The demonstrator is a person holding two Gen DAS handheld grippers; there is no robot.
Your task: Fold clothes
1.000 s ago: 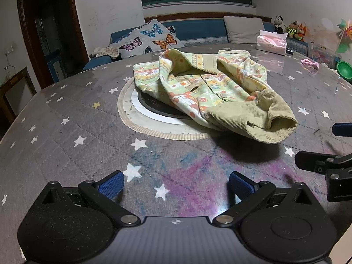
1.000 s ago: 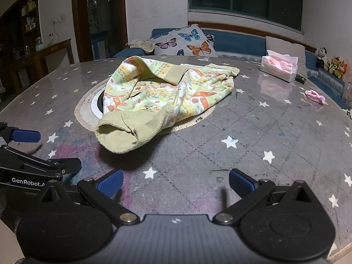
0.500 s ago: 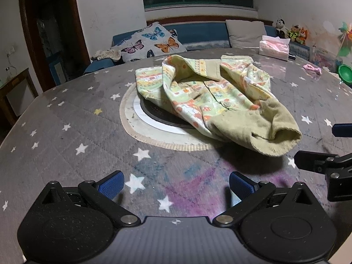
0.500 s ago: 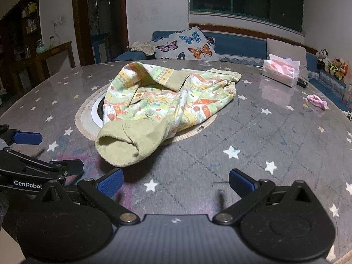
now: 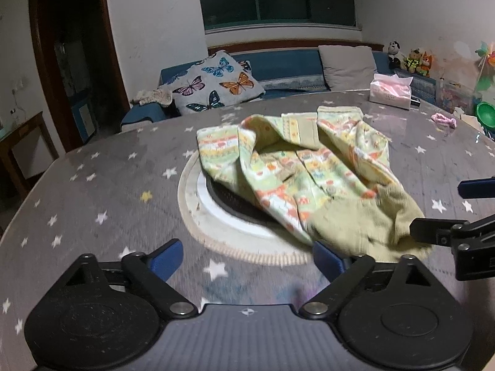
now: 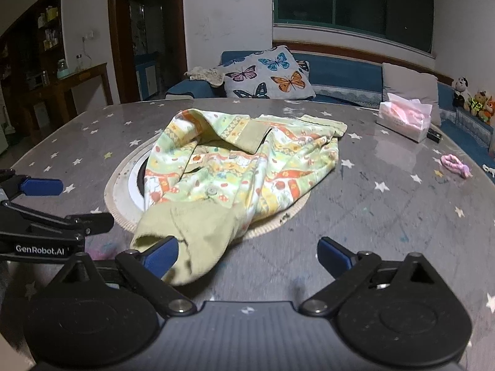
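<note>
A small yellow-green patterned garment (image 5: 309, 173) (image 6: 247, 167) lies crumpled over the round centre plate of the table, and its olive corduroy cuff (image 5: 365, 225) (image 6: 191, 228) points toward me. My left gripper (image 5: 247, 259) (image 6: 83, 204) is open, its jaws closing, with the right pad at the cuff's left edge and bare table between the pads. My right gripper (image 6: 247, 255) (image 5: 436, 208) is open and closing too. Its left pad overlaps the cuff's end, and nothing is pinched.
The round table (image 5: 92, 204) has a grey cover with stars, with a white ring and dark plate (image 5: 222, 198) at its middle. A tissue box (image 6: 405, 120), a pink scrap (image 6: 454, 164) and a green bowl (image 5: 485, 111) sit far right. A sofa with cushions stands behind.
Both grippers have moved forward and slightly up toward the garment. The cuff now reaches their pads. Both pairs of pads stand a little closer together.
</note>
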